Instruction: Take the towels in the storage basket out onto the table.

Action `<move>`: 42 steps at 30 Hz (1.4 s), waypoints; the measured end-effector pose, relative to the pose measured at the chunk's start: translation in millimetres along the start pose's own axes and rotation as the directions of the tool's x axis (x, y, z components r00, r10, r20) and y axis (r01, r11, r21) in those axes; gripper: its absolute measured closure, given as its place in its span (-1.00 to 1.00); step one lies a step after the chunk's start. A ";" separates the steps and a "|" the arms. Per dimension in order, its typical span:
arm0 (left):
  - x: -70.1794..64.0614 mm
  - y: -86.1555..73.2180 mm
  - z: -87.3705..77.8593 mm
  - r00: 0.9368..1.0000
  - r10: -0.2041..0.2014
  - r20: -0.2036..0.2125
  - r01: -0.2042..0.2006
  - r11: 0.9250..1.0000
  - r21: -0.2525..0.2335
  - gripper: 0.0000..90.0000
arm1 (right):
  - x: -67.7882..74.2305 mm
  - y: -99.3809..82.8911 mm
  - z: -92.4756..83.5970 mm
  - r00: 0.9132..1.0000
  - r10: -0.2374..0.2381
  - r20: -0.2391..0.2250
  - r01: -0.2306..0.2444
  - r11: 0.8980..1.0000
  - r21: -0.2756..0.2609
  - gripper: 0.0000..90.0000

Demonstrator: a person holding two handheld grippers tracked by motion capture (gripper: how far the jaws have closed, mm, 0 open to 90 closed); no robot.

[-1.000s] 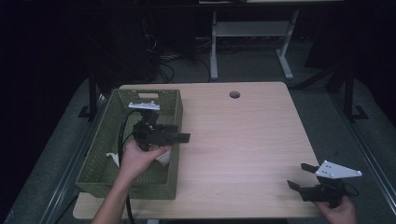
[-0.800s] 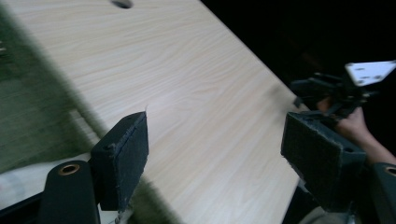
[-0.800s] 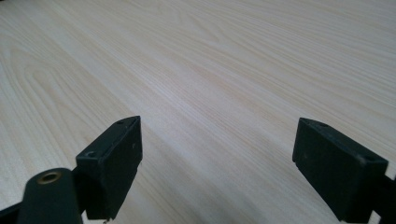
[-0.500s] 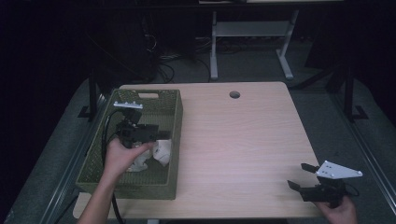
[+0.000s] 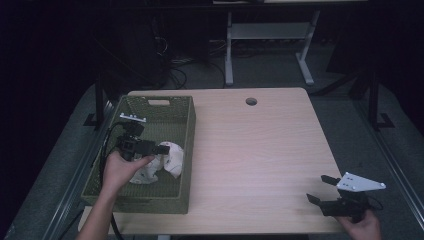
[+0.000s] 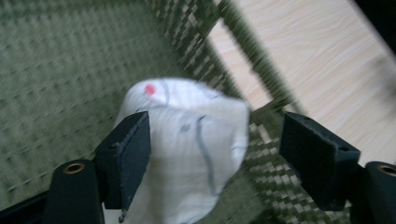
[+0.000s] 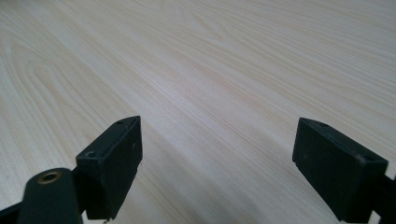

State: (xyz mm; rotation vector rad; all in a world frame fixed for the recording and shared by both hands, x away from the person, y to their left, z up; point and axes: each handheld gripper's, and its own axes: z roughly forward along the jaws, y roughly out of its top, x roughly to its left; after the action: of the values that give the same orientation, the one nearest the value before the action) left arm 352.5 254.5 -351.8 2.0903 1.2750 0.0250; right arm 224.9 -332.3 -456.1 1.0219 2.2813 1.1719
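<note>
Reaching into the green woven basket (image 5: 185, 150) at the left of the table (image 5: 260, 150), the person's left gripper (image 5: 161, 149) hovers at a crumpled white cloth (image 5: 167, 161) lying on the basket floor near its right wall. In the left gripper view, the jaws stand apart with the cloth (image 6: 187, 154) between them; the left pad (image 6: 133, 154) touches the fabric, the right pad is clear, so nothing is clamped. The low, level angle probably suits pinching a raised fold. At the near right corner, the right gripper (image 5: 320, 189) rests with jaws spread wide over bare wood, likely parked out of the way.
</note>
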 end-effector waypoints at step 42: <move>17.5 -14.0 -4.7 0.989 0.019 -0.148 -0.004 0.995 0.101 0.81 | -2.2 0.4 -2.3 1.000 0.008 -0.008 -0.008 1.000 -0.012 -0.65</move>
State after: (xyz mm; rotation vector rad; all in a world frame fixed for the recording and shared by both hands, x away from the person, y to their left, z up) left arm 349.1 275.0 -361.6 2.2167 1.3781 0.1269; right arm 225.1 -335.1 -454.4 1.0245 2.2752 1.1934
